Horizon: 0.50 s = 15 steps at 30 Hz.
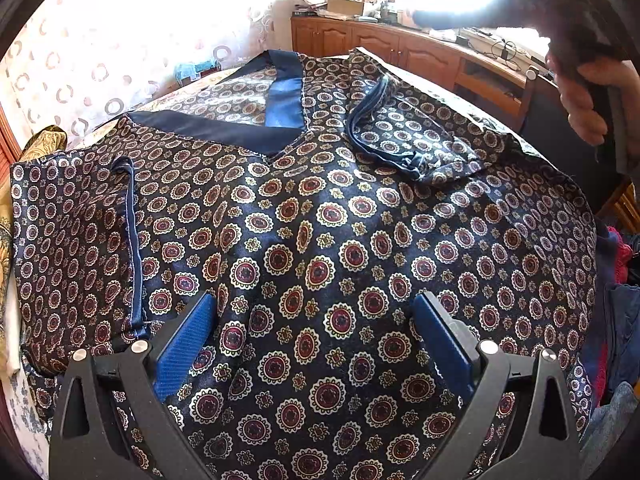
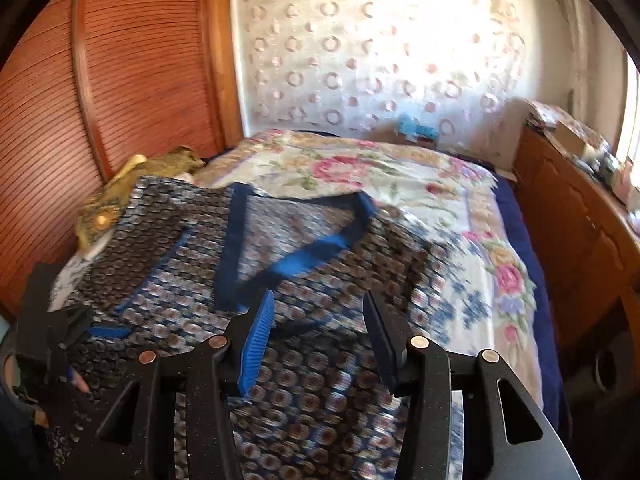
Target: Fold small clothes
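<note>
A dark satin top [image 1: 320, 240] with round red-and-cream medallions and a plain blue V-neck band [image 1: 224, 130] lies spread on the bed. Both short sleeves are folded inward over the body. My left gripper [image 1: 316, 312] is open, hovering just above the lower middle of the top, empty. In the right wrist view the same top [image 2: 304, 320] lies blurred below my right gripper [image 2: 320, 308], which is open and empty above the top's right part. The left gripper [image 2: 80, 328] shows at the far left there.
A floral bedspread [image 2: 460, 208] covers the bed. A gold-patterned cloth [image 2: 132, 188] lies by the wooden louvred wardrobe [image 2: 100, 80]. A wooden sideboard [image 1: 420, 48] stands along the wall. A pile of other clothes [image 1: 616, 280] lies at the right.
</note>
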### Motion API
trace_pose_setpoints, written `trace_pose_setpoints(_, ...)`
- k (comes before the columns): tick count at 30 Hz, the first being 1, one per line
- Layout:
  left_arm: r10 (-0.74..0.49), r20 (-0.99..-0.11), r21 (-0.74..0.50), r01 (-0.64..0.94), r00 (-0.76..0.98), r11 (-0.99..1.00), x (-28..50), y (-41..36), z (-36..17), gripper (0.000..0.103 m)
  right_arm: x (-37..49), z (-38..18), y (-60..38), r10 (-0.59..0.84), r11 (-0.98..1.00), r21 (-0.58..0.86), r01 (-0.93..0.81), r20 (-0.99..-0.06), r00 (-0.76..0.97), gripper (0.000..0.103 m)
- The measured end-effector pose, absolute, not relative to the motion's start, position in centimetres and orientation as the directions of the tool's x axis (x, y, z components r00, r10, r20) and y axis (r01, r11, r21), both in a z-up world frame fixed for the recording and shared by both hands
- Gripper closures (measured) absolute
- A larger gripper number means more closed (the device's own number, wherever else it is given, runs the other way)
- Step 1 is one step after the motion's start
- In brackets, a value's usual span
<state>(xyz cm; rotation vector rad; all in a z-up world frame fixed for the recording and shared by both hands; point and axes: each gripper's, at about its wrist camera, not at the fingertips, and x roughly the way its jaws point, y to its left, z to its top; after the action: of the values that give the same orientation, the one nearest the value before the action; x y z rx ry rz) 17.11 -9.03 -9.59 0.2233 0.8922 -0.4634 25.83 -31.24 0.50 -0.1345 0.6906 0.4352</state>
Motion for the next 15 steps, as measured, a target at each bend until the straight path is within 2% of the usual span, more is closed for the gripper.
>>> trace_pose_setpoints(7,-0.295,-0.790,-0.003,0.477,0.538,0.879,17.1,-9.0,-9.6,0.004,28.5,-1.6,-32.6,0.307,0.936,0.104,-0.335,-0.704,0.641,0.055)
trace_pose_setpoints(15,-0.299,-0.784,-0.023,0.457,0.544,0.889,17.4,-8.5,-9.4,0.004,32.5,-5.2,-30.1,0.392,0.916,0.269,-0.297,-0.760,0.518,0.055)
